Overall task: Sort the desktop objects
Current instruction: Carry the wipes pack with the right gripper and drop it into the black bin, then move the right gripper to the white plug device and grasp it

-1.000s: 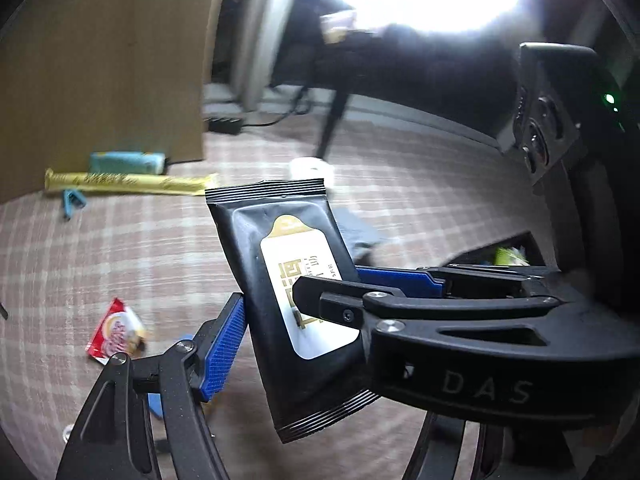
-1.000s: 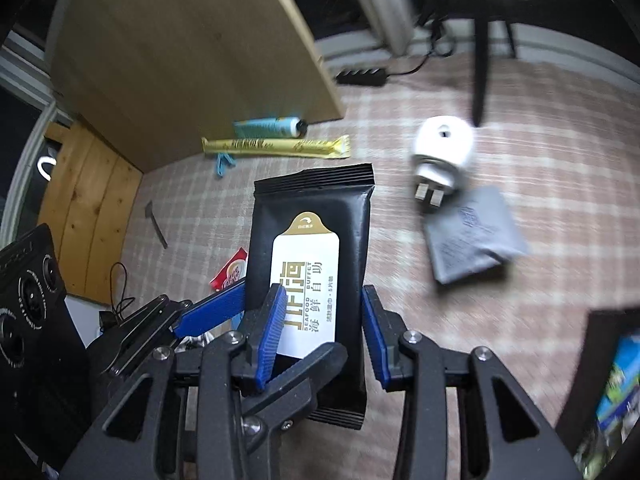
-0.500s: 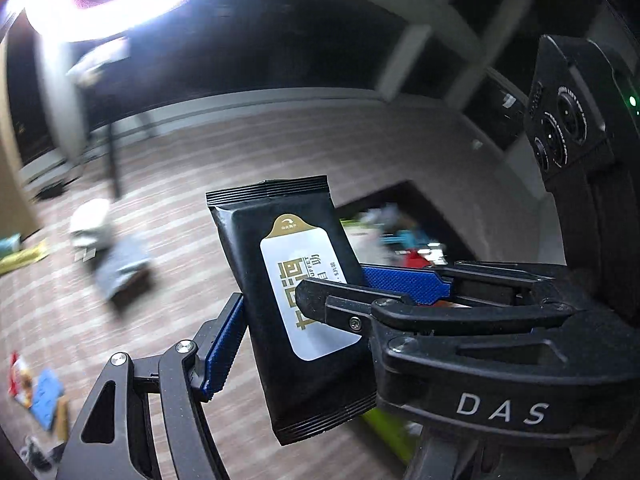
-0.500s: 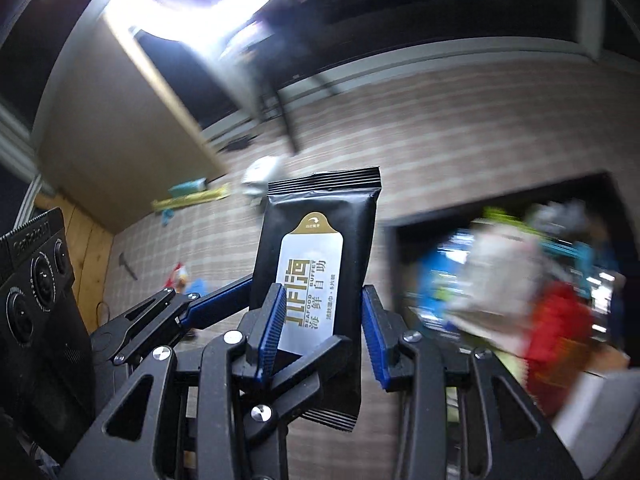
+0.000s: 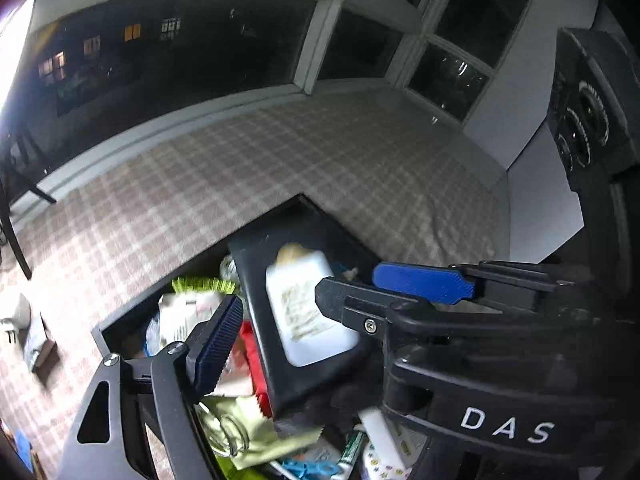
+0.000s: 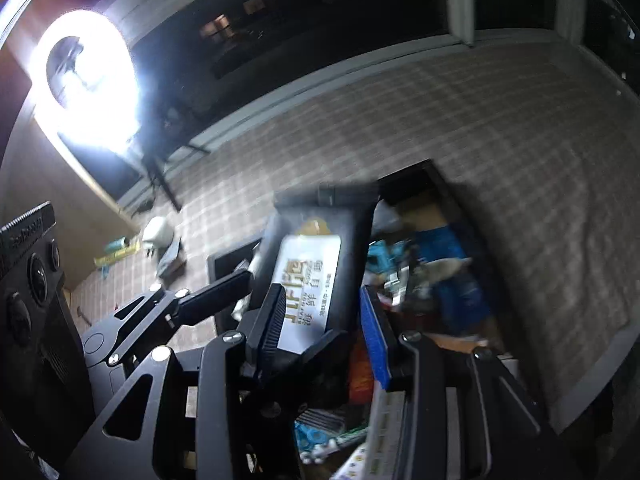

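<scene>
Wipes pack (image 5: pixel 298 322) | now over box (image 5: pixel 280 216) | both hand-held grippers opened

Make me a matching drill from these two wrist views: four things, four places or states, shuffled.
Things:
1. wipes packet
2. storage box
3. ring light
4. white plug

Places or states:
a. lying on the checked cloth, away from the box
b. glowing bright
c. black with a white label, above the open box
d. crammed with mixed items

Pairs: 1-c, 2-d, 3-b, 4-a
</scene>
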`<state>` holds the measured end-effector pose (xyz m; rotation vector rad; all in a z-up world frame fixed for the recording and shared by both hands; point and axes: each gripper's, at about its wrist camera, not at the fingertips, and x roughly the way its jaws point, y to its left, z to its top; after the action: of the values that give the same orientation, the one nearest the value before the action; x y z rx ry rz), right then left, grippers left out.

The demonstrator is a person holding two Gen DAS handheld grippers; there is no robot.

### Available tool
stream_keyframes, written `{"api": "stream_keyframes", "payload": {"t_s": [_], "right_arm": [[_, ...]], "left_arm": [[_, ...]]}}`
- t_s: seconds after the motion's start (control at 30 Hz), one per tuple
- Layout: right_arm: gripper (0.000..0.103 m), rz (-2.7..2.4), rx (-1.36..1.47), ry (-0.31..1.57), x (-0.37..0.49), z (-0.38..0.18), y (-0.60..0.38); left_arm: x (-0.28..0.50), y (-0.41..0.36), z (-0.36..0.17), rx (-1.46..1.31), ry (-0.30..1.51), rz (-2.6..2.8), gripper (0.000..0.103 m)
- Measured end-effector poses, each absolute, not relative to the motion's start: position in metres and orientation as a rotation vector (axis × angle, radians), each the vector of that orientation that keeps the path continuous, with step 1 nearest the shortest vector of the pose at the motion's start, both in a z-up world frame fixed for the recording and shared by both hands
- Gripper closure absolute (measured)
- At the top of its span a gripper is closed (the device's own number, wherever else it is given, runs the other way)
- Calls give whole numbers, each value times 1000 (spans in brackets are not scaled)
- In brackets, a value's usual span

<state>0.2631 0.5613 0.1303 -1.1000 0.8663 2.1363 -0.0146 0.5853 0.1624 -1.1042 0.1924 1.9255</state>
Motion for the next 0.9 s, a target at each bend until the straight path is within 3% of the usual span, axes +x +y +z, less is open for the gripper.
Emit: {"api": "stream_keyframes", "payload": {"t_s": [0.47,0.9], "right_arm": [[51,2271,-1151,781,208,136,535],[47,2332,-1195,757,116,124,512]], "left_arm": [[-41,528,166,-1091,208,2049,28],[-124,351,123,-1278,58,2344,32]]}}
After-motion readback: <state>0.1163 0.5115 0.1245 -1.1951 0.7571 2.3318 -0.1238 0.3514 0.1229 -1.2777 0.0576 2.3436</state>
